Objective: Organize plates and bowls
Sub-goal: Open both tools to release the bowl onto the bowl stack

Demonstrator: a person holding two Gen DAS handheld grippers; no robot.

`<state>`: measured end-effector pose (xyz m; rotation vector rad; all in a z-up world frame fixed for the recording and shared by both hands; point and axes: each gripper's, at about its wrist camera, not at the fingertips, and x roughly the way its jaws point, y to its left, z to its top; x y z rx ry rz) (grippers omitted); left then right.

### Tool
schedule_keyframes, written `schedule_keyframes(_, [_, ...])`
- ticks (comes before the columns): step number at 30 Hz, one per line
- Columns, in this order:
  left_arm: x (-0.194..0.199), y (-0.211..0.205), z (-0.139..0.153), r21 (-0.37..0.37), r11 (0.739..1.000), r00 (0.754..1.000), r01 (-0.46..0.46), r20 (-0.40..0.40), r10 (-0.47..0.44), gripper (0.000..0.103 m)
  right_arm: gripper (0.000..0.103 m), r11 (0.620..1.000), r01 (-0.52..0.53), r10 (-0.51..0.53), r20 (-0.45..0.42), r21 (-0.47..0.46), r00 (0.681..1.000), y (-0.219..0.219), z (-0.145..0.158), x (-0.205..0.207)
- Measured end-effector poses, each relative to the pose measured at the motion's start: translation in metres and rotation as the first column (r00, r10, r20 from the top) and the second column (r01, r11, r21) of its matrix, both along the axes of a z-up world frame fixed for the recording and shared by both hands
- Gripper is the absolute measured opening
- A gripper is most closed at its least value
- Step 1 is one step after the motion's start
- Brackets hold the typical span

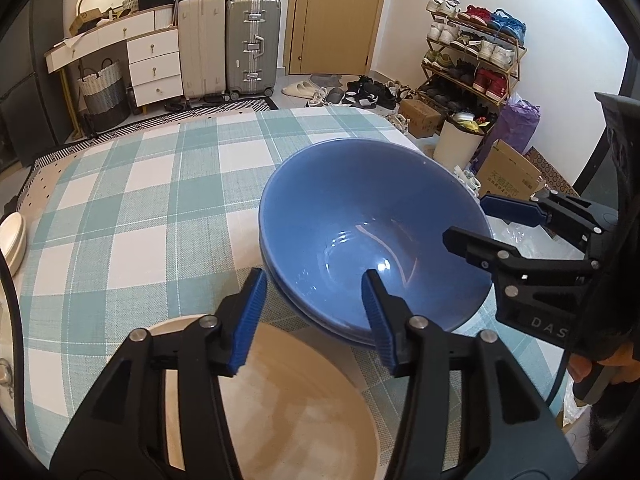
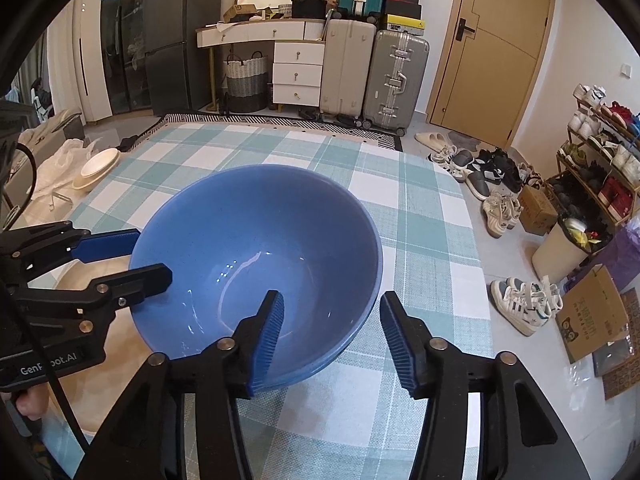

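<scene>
**Blue bowls nested, both claws letting go**

Blue ceramic is sitting between my jaws on either side: the blue bowl point(image 1: 372, 232) is resting nested in a second one on the checked tablecloth point(image 1: 132, 200), just beside the beige plate point(image 1: 304, 412). My left gripper point(image 1: 316, 320) and right gripper point(image 2: 332, 336) are both straddling its rim, jaws parted, pads gripping nothing. I am judging it best to draw both claws back clear of the rim without nudging the stack.

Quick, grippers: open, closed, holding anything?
Left gripper: open, straddling the blue bowl's rim, pads not pressing.
Right gripper: open, straddling the opposite rim, holding nothing.
</scene>
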<state>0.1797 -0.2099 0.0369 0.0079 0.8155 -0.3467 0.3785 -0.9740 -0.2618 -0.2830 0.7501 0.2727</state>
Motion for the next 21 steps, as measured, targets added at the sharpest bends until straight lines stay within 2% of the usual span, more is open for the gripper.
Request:
schedule_keyframes(3, [0.001,0.001,-0.001,-0.004,1.0,1.0,-0.004,0.003,0.004,0.057,0.069,1.0,-0.004,0.004,0.003,0.016,1.0,-0.002,0.002,-0.001])
schedule_keyframes(7, [0.005,0.007,-0.001,-0.017,1.0,1.0,-0.012,0.005,0.012,0.074,0.08,0.999,-0.013,0.014,-0.007,0.049,1.0,-0.005,0.005,-0.003])
schedule_keyframes(11, [0.012,0.015,0.002,-0.045,0.999,1.0,-0.022,0.0,0.022,0.079,0.085,0.996,-0.012,0.014,-0.023,0.085,1.0,-0.009,0.007,-0.003])
schedule_keyframes(15, [0.018,0.024,0.003,-0.056,0.998,0.999,-0.038,-0.002,0.038,0.085,0.098,0.992,0.014,-0.01,-0.029,0.126,1.0,-0.014,0.008,-0.001])
schedule_keyframes(17, [0.02,0.029,0.003,-0.062,0.997,0.999,-0.046,-0.003,0.046,0.101,0.1,0.986,0.018,-0.012,-0.037,0.163,0.999,-0.018,0.008,0.0])
schedule_keyframes(21, [0.027,0.034,0.004,-0.081,0.995,0.998,-0.055,-0.005,0.055,0.101,0.101,0.977,0.032,-0.018,-0.066,0.213,0.998,-0.025,0.005,0.004])
